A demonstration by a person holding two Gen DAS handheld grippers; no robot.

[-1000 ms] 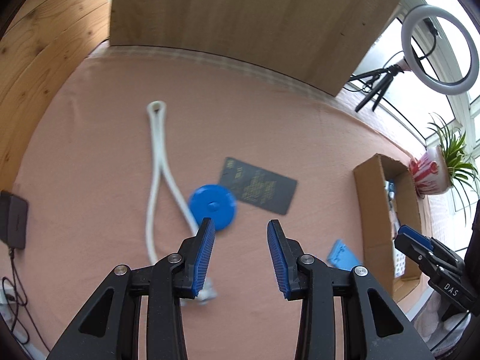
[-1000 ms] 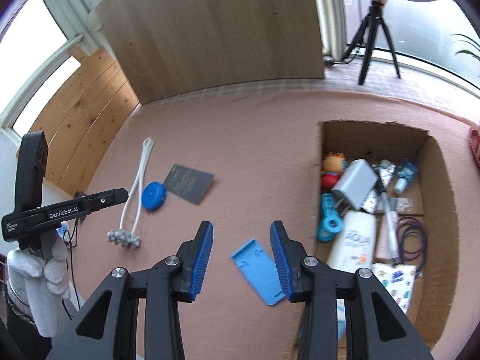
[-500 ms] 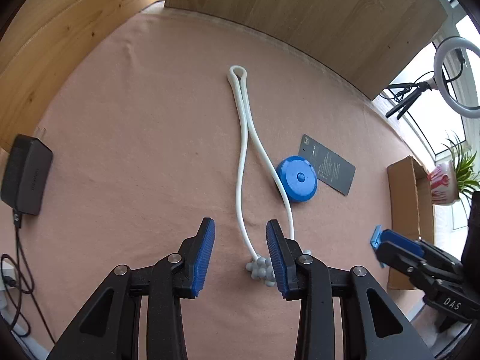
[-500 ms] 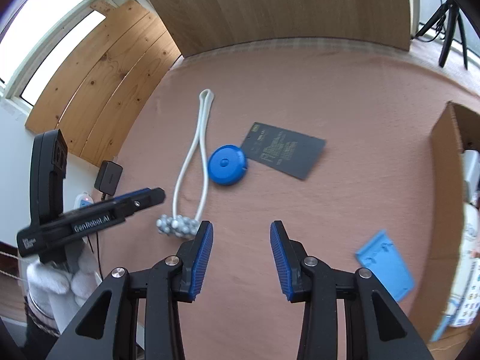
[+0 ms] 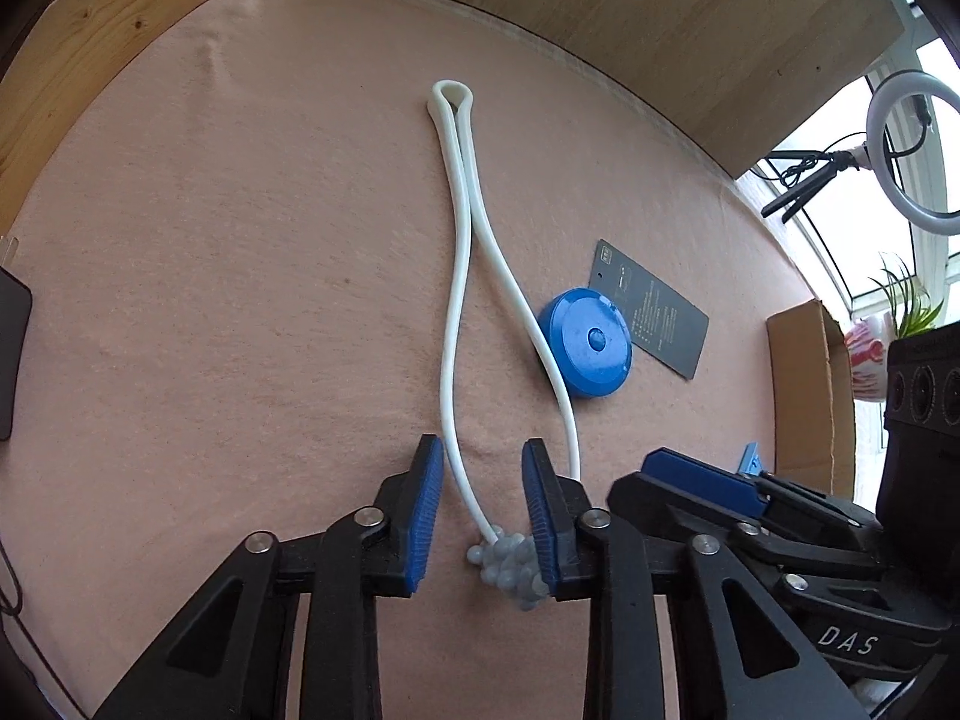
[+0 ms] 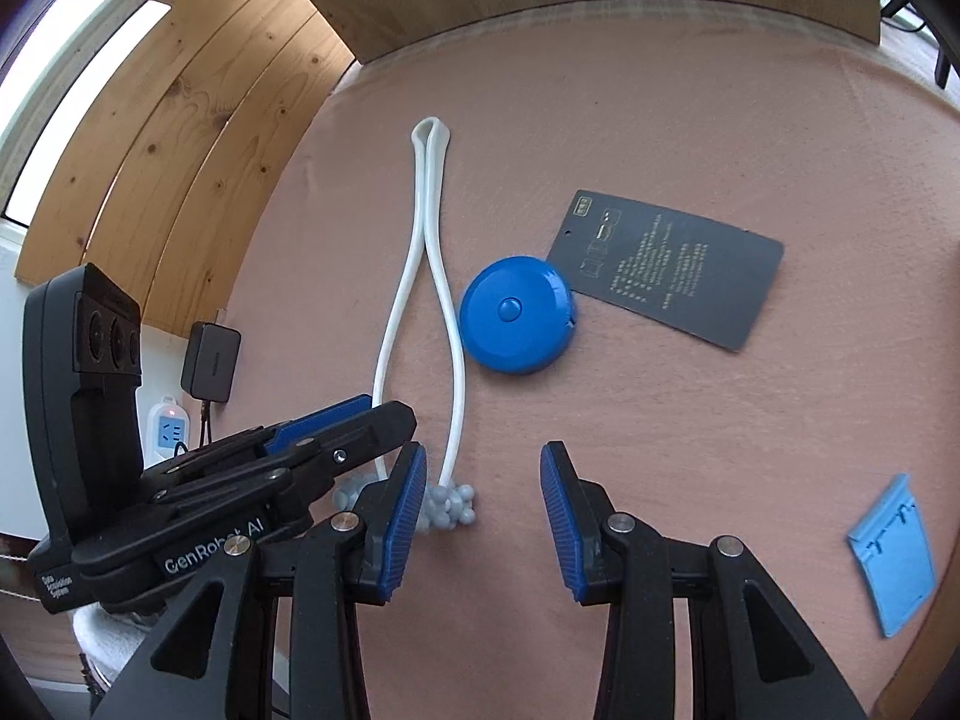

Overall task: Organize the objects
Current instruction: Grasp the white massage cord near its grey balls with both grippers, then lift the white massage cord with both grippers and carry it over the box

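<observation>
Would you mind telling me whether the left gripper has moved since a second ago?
Yes. The left gripper has swung left, away from the cardboard box, and come down over the white cord; its open jaws now straddle one strand near the bead cluster.

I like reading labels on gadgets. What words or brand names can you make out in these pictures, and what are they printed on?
"GenRobot.AI": side of the left gripper, seen from the right wrist.
"DAS": body of the right gripper, seen from the left wrist.
Small stacked white label lower on the left gripper's body: too blurred to read.
Dark card: pale print and icons, too small to read.
Black adapter: faint marking, unreadable.
</observation>
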